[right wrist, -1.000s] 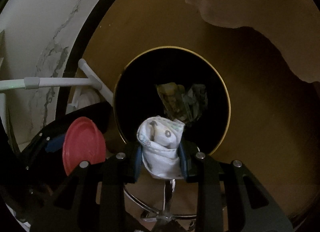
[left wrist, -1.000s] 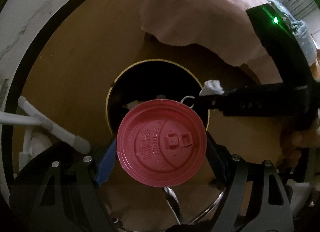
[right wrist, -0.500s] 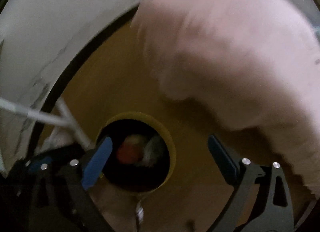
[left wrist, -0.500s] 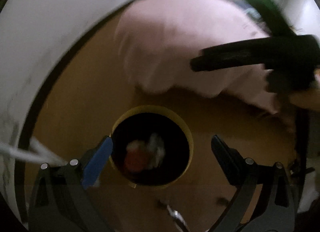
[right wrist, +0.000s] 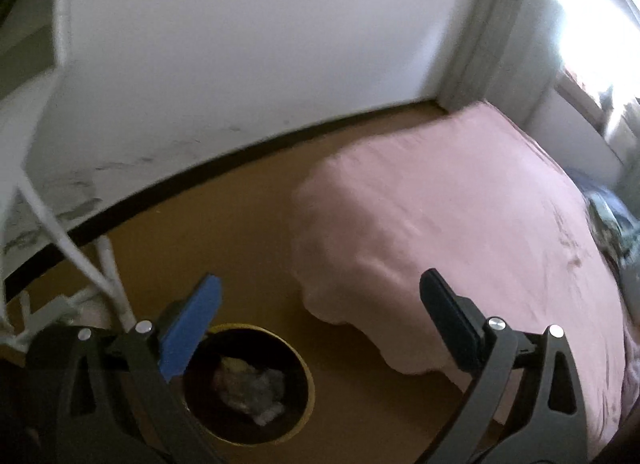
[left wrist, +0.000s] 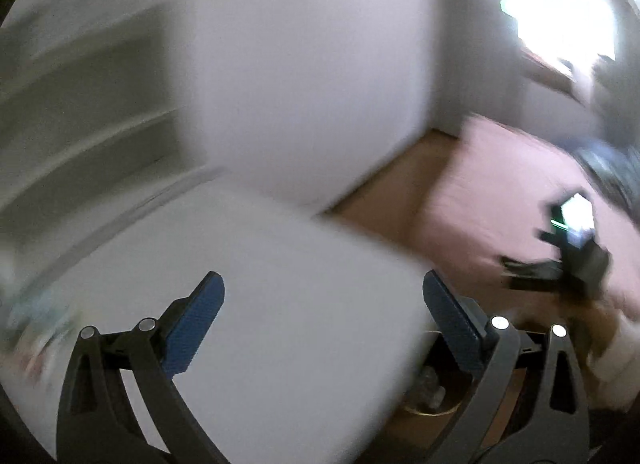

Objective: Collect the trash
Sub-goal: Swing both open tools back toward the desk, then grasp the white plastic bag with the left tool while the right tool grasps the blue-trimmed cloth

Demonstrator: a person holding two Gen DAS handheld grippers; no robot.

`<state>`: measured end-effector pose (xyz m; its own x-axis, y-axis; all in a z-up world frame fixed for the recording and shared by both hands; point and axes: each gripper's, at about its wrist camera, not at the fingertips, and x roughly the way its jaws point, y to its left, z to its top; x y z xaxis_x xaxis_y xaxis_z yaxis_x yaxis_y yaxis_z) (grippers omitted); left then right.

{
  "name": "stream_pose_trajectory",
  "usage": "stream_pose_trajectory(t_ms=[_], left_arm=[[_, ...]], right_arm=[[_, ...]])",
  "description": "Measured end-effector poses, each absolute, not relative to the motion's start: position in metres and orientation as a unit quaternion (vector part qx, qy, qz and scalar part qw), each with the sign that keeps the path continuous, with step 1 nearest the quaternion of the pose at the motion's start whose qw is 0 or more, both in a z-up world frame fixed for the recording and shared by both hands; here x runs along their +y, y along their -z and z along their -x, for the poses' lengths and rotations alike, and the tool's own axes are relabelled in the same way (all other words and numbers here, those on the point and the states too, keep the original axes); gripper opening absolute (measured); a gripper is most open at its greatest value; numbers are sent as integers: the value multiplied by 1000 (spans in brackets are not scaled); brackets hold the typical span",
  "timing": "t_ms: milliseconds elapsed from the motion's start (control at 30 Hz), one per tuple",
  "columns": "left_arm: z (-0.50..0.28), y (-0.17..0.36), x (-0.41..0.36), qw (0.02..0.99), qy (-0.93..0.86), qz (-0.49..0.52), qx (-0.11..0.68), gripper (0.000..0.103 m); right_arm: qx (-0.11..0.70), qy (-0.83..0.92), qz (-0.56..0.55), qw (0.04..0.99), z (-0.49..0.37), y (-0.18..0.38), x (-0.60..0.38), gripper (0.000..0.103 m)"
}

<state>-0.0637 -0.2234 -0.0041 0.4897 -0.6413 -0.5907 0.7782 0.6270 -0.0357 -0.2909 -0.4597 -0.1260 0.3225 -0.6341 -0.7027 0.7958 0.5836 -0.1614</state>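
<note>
Now your left gripper (left wrist: 323, 296) and right gripper (right wrist: 320, 296): jaws just opened wide, nothing between. Crumpled trash (right wrist: 252, 388): inside the gold-rimmed bin (right wrist: 308, 380), below your right fingers.

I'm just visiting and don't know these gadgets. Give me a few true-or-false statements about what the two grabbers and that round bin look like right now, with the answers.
1. The right gripper holds a wad of paper. False: its jaws stand wide apart with nothing between them.
2. Crumpled trash lies inside the round bin. True.
3. The bin stands on the pink bedcover. False: it stands on the brown floor, beside the bedcover.
4. The left gripper is open and empty. True.
5. The bin's rim is gold-coloured. True.
6. The left gripper hangs over the bin's mouth. False: a white surface fills the view between its fingers.
</note>
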Motion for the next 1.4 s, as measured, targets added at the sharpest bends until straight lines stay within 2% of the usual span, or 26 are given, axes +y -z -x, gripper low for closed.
stream_pose_trajectory(t_ms=[100,267,433,633,800,900,967,1000,1100,1133,1167,1267,1400], left_arm=[[4,7,-125,897,286,-54,332,96],[-39,10,28,929,106,30,353,96],[-63,25,132,925,15,45,377,96],[-111,41,145,916,42,13,398,96],[-157,54,125,903,83,-3,421,96],[-177,59,112,900,103,-5,423,96],[-187,63,100,898,116,-7,424,95],[-191,64,97,897,127,-2,424,93],[-198,67,92,892,151,2,425,72],[-199,68,90,890,163,2,426,60],[-198,67,90,890,166,1,425,57],[-193,67,90,886,191,9,423,50],[-177,57,93,903,187,6,387,49]], right_arm=[[328,402,-100,849,251,90,-431,96],[266,293,-70,916,173,43,-359,96],[227,131,-37,964,93,17,-261,96],[266,-8,-70,961,3,17,-184,96],[316,-46,-92,943,-60,37,-149,91],[334,-43,-100,936,-85,47,-138,79],[351,-39,-112,929,-105,55,-136,68],[362,-42,-121,923,-112,60,-132,66],[383,-52,-128,913,-121,71,-131,51],[380,-59,-132,914,-121,72,-131,45],[380,-60,-136,913,-121,72,-132,29],[369,-55,-153,915,-116,70,-139,24],[337,-26,-155,929,-99,57,-148,23]])
